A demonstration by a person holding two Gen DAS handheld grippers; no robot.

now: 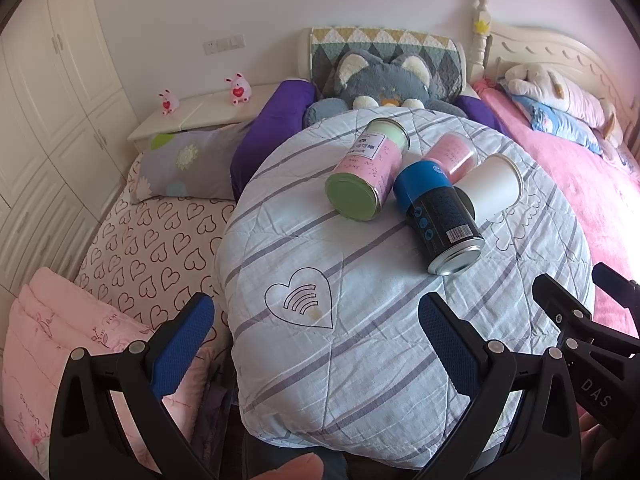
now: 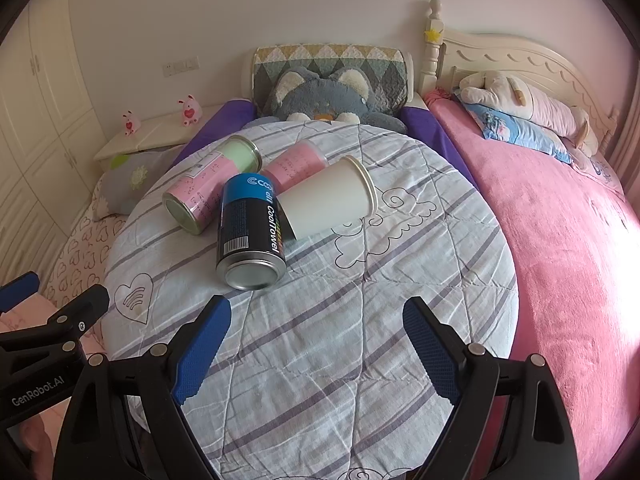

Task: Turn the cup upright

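Note:
A white paper cup (image 2: 330, 202) lies on its side on a round table covered by a striped quilt (image 2: 320, 360), its rim toward the far right and its base against a blue-and-black can (image 2: 251, 232). The cup also shows in the left wrist view (image 1: 494, 186). My right gripper (image 2: 316, 344) is open and empty, near the table's front edge, well short of the cup. My left gripper (image 1: 316, 340) is open and empty, to the left of the right one, over the quilt's front left.
The blue-and-black can (image 1: 440, 216) lies on its side beside a pink-and-green canister (image 1: 368, 172) and a pink canister (image 1: 454, 152). A grey plush cat (image 1: 384, 84) sits behind the table. A pink bed (image 2: 560, 240) lies right, a heart-print bed (image 1: 152, 248) left.

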